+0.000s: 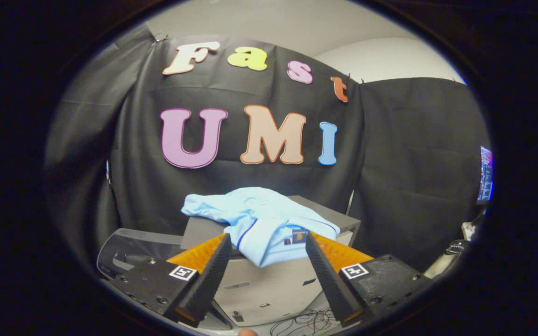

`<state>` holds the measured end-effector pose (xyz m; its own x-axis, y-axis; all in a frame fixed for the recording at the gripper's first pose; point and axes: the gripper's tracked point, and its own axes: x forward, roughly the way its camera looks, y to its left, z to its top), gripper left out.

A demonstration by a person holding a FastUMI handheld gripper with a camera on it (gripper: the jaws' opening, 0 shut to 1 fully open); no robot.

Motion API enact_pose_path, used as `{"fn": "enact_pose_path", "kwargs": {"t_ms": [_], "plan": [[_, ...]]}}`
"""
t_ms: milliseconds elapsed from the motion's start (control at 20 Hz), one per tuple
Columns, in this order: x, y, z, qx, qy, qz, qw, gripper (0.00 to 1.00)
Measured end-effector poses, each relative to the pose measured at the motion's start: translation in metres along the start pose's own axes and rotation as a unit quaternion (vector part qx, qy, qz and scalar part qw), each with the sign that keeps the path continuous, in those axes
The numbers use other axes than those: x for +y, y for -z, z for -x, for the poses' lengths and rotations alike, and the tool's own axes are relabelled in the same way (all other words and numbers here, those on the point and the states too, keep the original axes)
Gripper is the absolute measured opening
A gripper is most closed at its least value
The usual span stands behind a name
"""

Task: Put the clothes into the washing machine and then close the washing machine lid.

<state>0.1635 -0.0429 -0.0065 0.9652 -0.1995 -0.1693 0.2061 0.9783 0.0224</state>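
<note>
Gripper [266, 240]: jaws wide apart, nothing held. The ribbed inner faces of both fingers are bare; tips level with each other and aimed forward.

Shirt [262, 221], light blue: directly ahead of the tips, centred on the gap. Its lower folded edge, carrying a small dark label, hangs into the space between the two fingertips. Whether cloth touches either finger cannot be told; it looks just short of contact or barely grazing. The garment is crumpled, with its long axis running across the gap, from a sleeve-like lobe beyond the left finger to a fold beyond the right finger.

Washing machine [269, 284], grey-white: the shirt lies draped over its top front edge, partly hanging down its front. Relative to the shirt, a grey panel extends behind and to both sides; probably the lid or top, state uncertain.

Judgement: a short straight advance should put the hanging edge between the jaws for closing.
</note>
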Motion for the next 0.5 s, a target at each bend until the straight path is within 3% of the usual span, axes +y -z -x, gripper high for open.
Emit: {"fn": "enact_pose_path", "kwargs": {"t_ms": [300,400,500], "plan": [[-0.024,0.005,0.079,-0.080,0.036,-0.012,0.996,0.96],[-0.016,0.020,0.096,-0.086,0.006,-0.034,0.996,0.96],[0.002,0.045,0.107,-0.070,-0.054,-0.052,0.995,0.96]]}}
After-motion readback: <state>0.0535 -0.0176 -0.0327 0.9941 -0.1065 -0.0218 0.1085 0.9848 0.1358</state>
